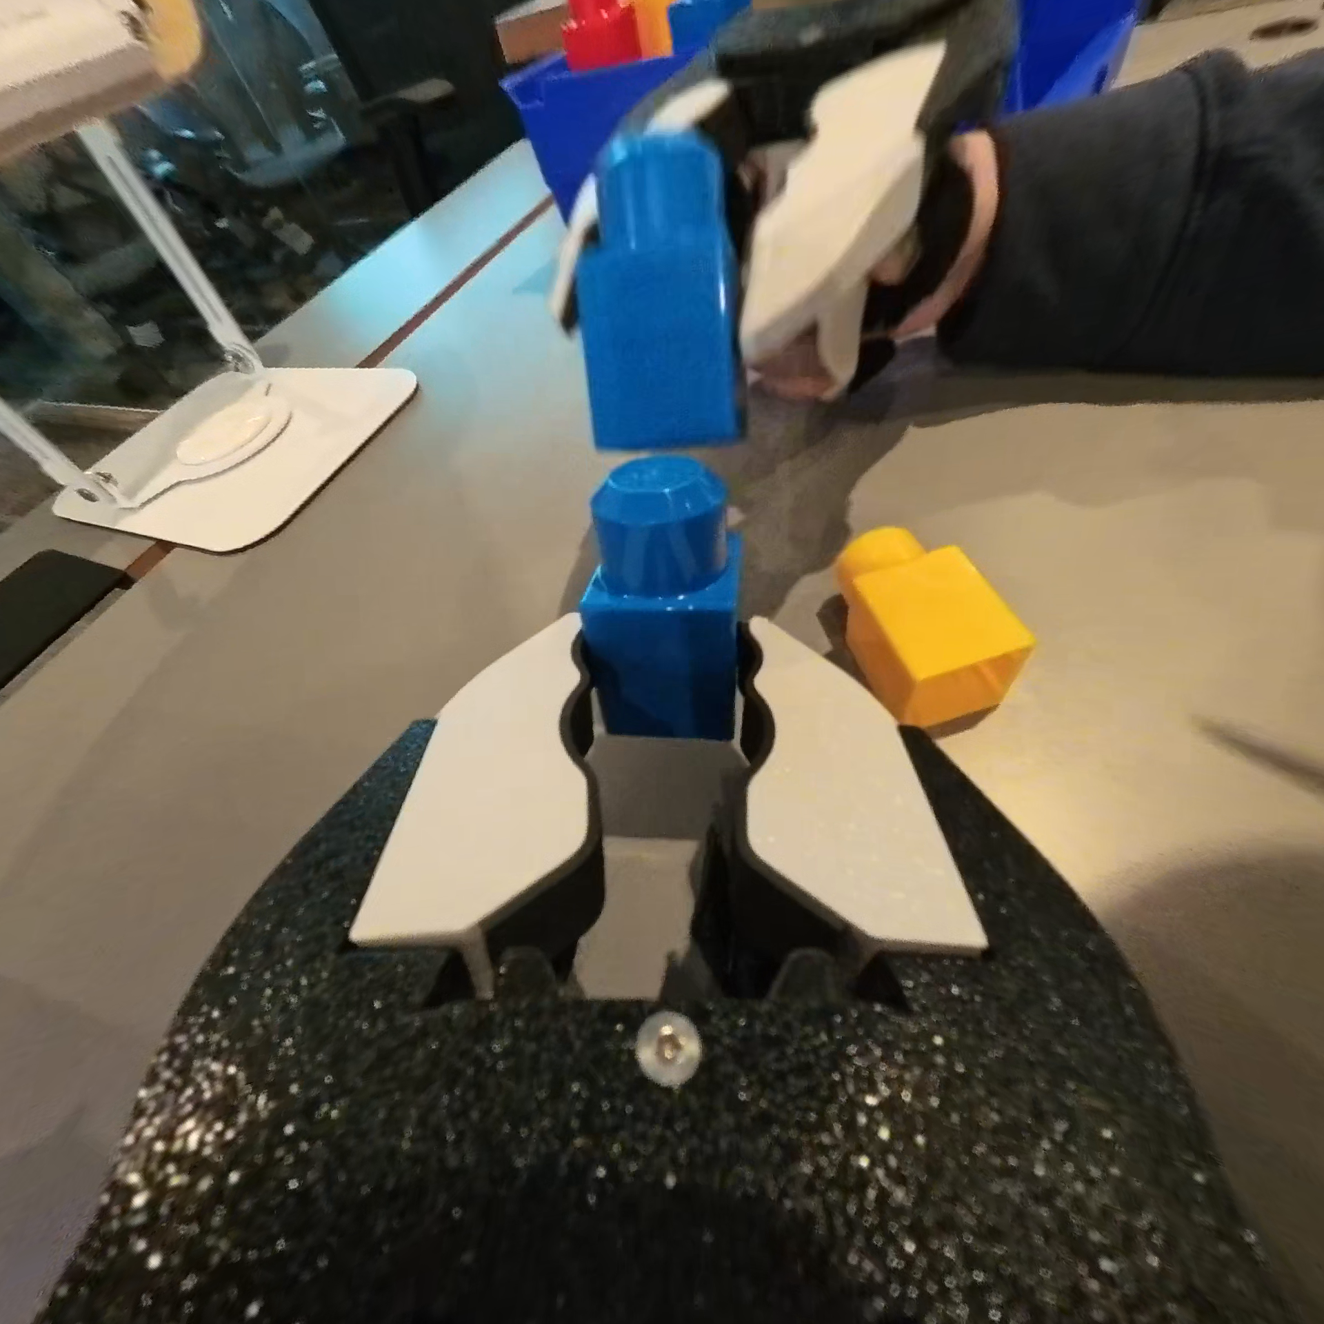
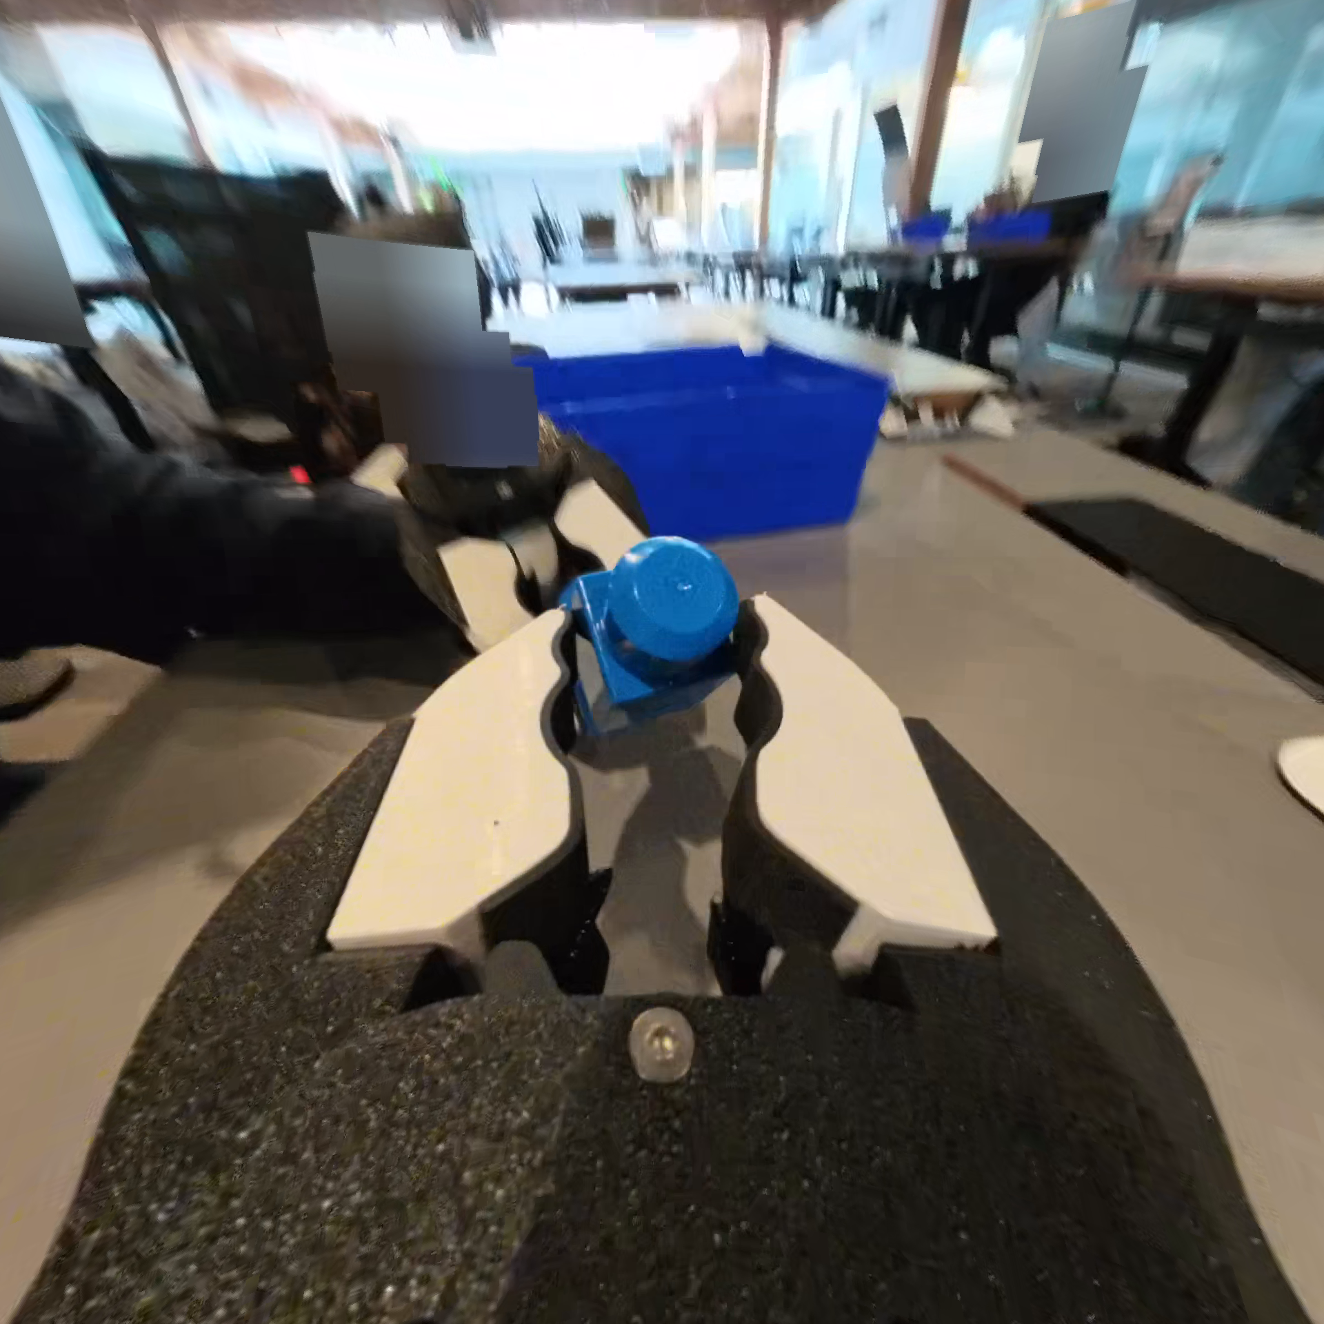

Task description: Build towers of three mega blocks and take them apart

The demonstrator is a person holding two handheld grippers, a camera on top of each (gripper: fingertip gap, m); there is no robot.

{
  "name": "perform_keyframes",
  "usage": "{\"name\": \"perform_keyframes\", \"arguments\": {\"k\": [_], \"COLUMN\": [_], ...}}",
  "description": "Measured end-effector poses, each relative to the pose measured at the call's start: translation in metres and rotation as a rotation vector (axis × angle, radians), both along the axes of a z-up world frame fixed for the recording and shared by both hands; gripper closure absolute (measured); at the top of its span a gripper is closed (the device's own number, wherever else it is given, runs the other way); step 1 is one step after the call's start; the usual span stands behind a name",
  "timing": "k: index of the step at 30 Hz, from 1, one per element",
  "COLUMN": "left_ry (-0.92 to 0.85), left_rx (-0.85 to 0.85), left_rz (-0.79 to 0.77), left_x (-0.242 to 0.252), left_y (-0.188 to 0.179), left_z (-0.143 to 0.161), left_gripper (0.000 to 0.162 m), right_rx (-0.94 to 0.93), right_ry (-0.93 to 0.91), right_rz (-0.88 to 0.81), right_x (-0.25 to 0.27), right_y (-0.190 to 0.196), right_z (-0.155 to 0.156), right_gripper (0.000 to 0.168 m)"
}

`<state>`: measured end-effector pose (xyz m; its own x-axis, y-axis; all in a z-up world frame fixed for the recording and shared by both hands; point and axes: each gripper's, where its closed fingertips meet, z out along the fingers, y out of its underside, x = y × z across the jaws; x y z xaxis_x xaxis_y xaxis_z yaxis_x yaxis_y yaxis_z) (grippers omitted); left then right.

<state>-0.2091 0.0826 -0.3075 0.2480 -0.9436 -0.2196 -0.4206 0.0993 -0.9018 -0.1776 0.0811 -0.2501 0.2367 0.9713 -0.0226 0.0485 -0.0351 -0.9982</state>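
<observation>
My left hand-held gripper [image 1: 663, 670] clamps the square body of a single-stud blue plastic mega block [image 1: 663, 645] standing upright on the grey desk [image 1: 358, 680], well in from its edges, its fingers [image 1: 501, 723] pressed on the two flat side walls. My right hand-held gripper [image 1: 645, 236], closed on a second blue plastic mega block [image 1: 663, 301], holds it stud-up directly above the first, with a narrow gap showing between its open base and the stud below. A yellow plastic mega block [image 1: 931, 630] lies on its side just to the right, hollow base facing me.

These blocks look light, rigid and hollow, with glossy walls that could slip under a loose pinch. I judge the flat sides of the square body the best place to grip, low on the bottom block so its stud stays free, since the round stud offers little purchase.

The left wrist view alone shows the gap, the alignment of the two blocks, the yellow block, a white lamp base [image 1: 236, 458] toward the desk's left edge and a blue plastic bin [image 1: 573, 122] holding red and orange blocks at the far side. The right wrist view looks down on the held block's stud [image 2: 673, 609] between my fingers [image 2: 494, 774], hiding the lower block, and shows a blue bin [image 2: 716, 444] beyond; its contents cannot be made out there.
</observation>
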Motion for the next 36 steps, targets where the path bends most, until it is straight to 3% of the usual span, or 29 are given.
{"name": "perform_keyframes", "arguments": {"k": [6, 16, 22, 29, 36], "left_ry": [0.061, 0.100, 0.231, 0.262, 0.286], "left_rx": [0.034, 0.054, 0.085, 0.097, 0.129], "left_rz": [-0.021, 0.021, 0.018, -0.033, -0.051], "left_x": [0.003, 0.002, 0.000, 0.002, 0.005], "left_y": [-0.007, -0.002, -0.002, -0.010, -0.015], "left_z": [-0.008, -0.013, -0.030, -0.030, -0.030], "left_gripper": [0.125, 0.126, 0.126, 0.126, 0.126], "right_rx": [0.057, 0.077, 0.048, 0.119, 0.143], "right_ry": [0.049, -0.085, -0.381, -0.697, -0.851], "right_rz": [0.076, 0.020, 0.003, 0.006, 0.094], "right_x": [-0.013, -0.019, -0.018, -0.012, -0.013], "right_y": [-0.017, -0.012, -0.014, -0.024, -0.028], "right_z": [0.002, -0.016, -0.040, -0.046, -0.047], "right_gripper": [0.127, 0.128, 0.130, 0.131, 0.131]}}
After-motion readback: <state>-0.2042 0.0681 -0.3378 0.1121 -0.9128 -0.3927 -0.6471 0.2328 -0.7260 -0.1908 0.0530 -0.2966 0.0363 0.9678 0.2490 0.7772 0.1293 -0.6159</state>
